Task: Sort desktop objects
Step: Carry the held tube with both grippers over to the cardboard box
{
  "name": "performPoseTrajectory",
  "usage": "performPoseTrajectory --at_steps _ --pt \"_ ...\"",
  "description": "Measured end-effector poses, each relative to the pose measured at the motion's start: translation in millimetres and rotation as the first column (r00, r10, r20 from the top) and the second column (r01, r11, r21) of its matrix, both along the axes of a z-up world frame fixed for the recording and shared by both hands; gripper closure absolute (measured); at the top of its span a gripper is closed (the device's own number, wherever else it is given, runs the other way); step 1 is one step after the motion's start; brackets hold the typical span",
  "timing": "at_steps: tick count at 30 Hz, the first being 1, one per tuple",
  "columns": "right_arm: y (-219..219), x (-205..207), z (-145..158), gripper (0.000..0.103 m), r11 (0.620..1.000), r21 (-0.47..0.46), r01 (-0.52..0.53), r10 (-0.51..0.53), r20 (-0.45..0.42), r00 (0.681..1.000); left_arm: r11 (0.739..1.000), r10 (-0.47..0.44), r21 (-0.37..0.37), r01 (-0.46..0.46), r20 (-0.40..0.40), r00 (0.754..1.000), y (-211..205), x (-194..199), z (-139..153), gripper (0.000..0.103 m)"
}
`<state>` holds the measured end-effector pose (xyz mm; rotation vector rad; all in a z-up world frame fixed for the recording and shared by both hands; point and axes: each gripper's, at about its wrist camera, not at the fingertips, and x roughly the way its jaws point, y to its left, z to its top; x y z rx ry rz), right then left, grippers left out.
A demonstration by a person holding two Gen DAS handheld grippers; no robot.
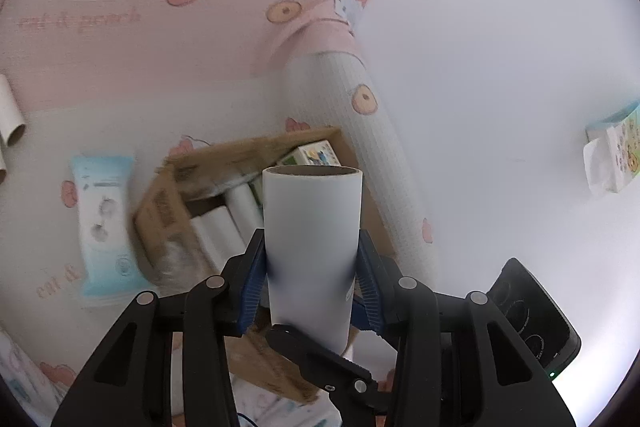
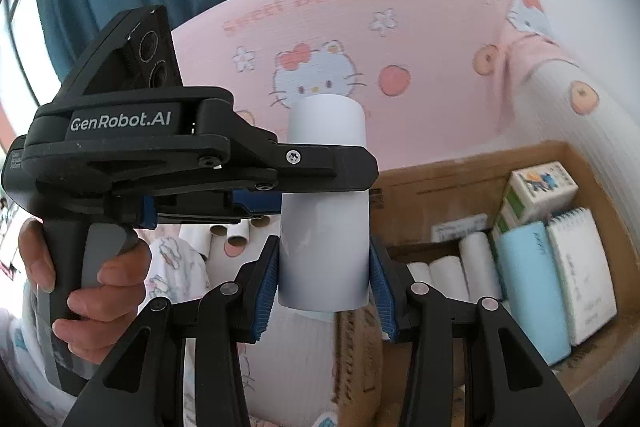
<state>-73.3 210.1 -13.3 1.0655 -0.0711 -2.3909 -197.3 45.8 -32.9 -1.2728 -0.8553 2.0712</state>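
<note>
Above the cardboard box (image 2: 472,183) | white paper tube (image 2: 324,243) pinched by both right gripper (image 2: 325,277) and left gripper (image 1: 311,267) | box holds tubes, cartons, notepad | left: wet-wipes pack (image 1: 105,223), tissue pack (image 1: 612,151) on table | judged partway.

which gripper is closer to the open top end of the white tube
Left. The left gripper clamps the white tube partway up, just below the open end. The right gripper holds the tube's bottom end, farther away.
</note>
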Motion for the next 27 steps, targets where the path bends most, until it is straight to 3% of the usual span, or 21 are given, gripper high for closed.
performPoseTrajectory --at_steps 8,16,20,23,27 --pt "23 -12 -3 0.063 0.998 0.063 0.026 -0.029 0.042 0.999 0.992 -0.090 -0.084 0.092 0.027 0.996 43 -10 -6 0.057" --pt "31 -9 -22 0.063 0.998 0.053 0.033 -0.037 0.088 0.995 0.990 -0.046 -0.127 0.055 0.070 0.996 55 -14 -23 0.057" --pt "38 -12 -28 0.063 0.998 0.039 0.055 -0.059 0.112 0.992 0.988 -0.055 -0.141 0.068 0.095 0.994 62 -15 -29 0.057" --pt "41 -16 -33 0.063 0.994 0.078 0.075 -0.082 0.090 0.993 0.988 -0.068 -0.129 0.085 0.134 0.989 70 -18 -37 0.057" --pt "49 -28 -43 0.063 0.995 0.066 0.080 -0.088 0.133 0.987 0.981 -0.057 -0.174 0.083 0.151 0.987 82 -24 -45 0.056"
